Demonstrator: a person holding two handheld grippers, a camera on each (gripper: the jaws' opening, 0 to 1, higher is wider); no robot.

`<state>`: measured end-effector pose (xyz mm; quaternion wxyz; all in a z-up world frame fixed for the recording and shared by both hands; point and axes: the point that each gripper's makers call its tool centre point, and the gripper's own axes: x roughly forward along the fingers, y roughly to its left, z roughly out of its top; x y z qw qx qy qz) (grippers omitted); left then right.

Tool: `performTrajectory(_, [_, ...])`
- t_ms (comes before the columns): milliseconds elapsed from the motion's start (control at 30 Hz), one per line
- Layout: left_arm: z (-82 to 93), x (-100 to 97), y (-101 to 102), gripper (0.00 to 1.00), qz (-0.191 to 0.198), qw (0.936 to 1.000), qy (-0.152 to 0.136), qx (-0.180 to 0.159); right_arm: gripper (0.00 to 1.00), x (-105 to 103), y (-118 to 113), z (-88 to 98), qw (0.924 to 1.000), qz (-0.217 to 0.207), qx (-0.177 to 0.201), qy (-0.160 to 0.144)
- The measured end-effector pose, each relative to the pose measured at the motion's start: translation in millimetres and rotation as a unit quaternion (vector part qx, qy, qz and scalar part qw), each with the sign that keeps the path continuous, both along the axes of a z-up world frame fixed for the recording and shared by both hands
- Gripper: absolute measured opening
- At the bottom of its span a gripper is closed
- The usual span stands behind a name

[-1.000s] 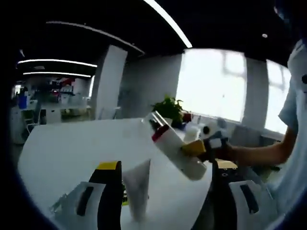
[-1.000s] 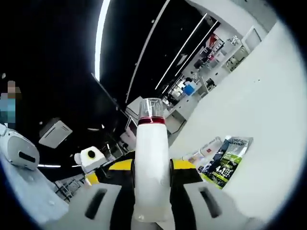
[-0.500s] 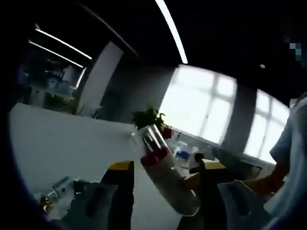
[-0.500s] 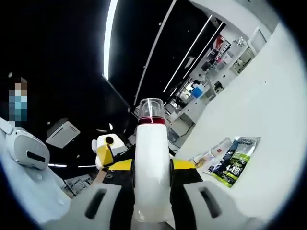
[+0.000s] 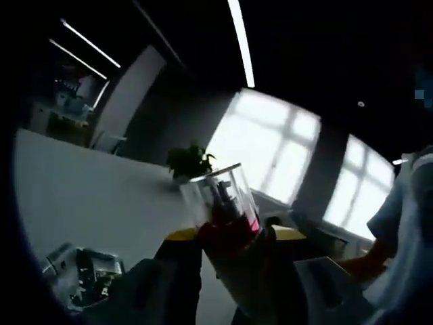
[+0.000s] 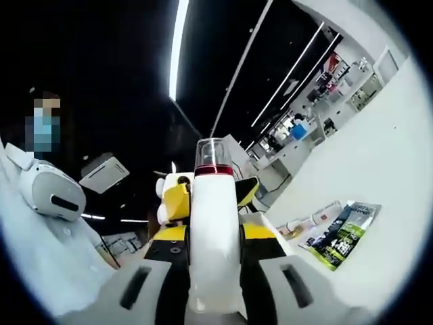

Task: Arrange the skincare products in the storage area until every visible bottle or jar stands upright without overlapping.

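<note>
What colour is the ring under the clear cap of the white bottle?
Red ring, clearest in the right gripper view, on the white bottle.

bottle (image 6: 214,237) base hidden behind right gripper (image 6: 214,284) fingers

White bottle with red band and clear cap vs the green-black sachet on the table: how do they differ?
The white bottle with red band and clear cap is rigid and cylindrical; the green-black sachet is a flat printed pouch. The bottle is clamped in the right gripper, off the white table; the sachet lies flat on it.
</note>
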<state>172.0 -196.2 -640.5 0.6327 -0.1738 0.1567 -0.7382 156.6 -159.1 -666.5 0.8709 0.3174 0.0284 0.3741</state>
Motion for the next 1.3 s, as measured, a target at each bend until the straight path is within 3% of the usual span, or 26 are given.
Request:
performTrajectory(100, [-2.4, -2.8, 1, 0.34, -0.007, 0.9999, -0.006, 0.004, 0.26, -2, 3, -5.4, 0.9995, 0.009, -0.03, -0.001])
performTrajectory(200, [2.4, -12.4, 2, 0.32, -0.013, 0.9989, -0.045, -0.004, 0.26, -5, 8, -6.7, 0.9978, 0.028, -0.058, -0.017])
performTrajectory(267, [1.7, -13.8, 3, 0.31, -0.014, 0.999, -0.042, 0.001, 0.26, -7, 10, -8.7, 0.9966, 0.036, -0.072, -0.017])
performTrajectory(400, [-7.0, -14.8, 4, 0.3, -0.015, 0.999, -0.041, 0.011, 0.27, -7, 9, -22.0, 0.9884, 0.047, -0.144, -0.014])
performTrajectory(500, [-13.4, -18.7, 4, 0.29, -0.009, 0.9987, -0.049, 0.013, 0.27, -6, 7, -27.9, 0.9836, 0.048, -0.173, -0.013])
performTrajectory(667, [-26.5, -14.6, 0, 0.28, 0.007, 0.9976, -0.065, 0.022, 0.29, -1, 3, -46.3, 0.9698, 0.041, -0.24, 0.002])
performTrajectory(800, [-46.9, -15.9, -3, 0.28, 0.018, 0.9925, -0.107, 0.058, 0.31, 3, 1, -69.8, 0.9481, 0.032, -0.316, 0.023])
performTrajectory(1033, [-74.0, -11.8, -5, 0.28, 0.029, 0.9836, -0.146, 0.102, 0.31, 11, 4, -102.3, 0.9206, 0.027, -0.387, 0.048])
performTrajectory(1300, [-94.3, -7.7, -5, 0.28, 0.034, 0.9764, -0.169, 0.131, 0.3, 17, 1, -122.3, 0.9131, 0.04, -0.402, 0.057])
